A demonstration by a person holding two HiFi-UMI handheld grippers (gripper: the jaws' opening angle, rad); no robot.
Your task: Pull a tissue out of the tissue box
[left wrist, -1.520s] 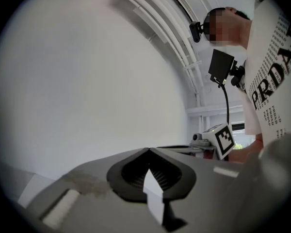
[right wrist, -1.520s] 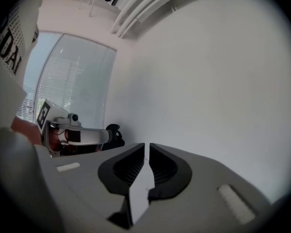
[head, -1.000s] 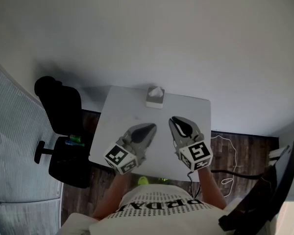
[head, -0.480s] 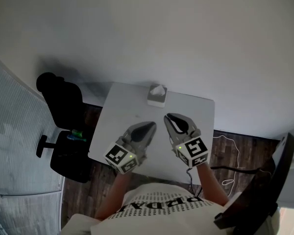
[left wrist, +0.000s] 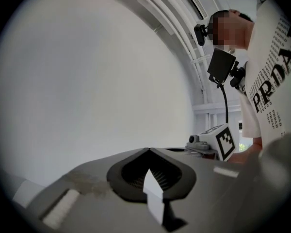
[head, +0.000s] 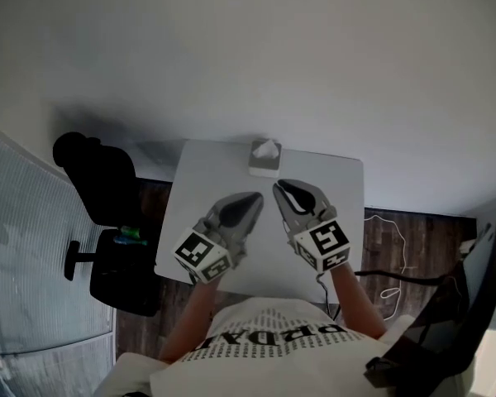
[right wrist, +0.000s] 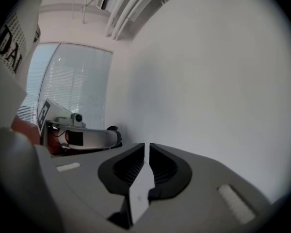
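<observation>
Moved: left gripper and right gripper nearer tissue box | left jaws closed, empty | right jaws nearly closed, empty | box just beyond tips

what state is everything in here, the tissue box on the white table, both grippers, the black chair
pale square tissue box: upright at the far edge of the white table, untouched
white tissue: standing out of the box top
left gripper: jaws shut, empty, short of the box
right gripper: jaws closed to a thin slit, empty
black office chair: left of the table, unoccupied
</observation>
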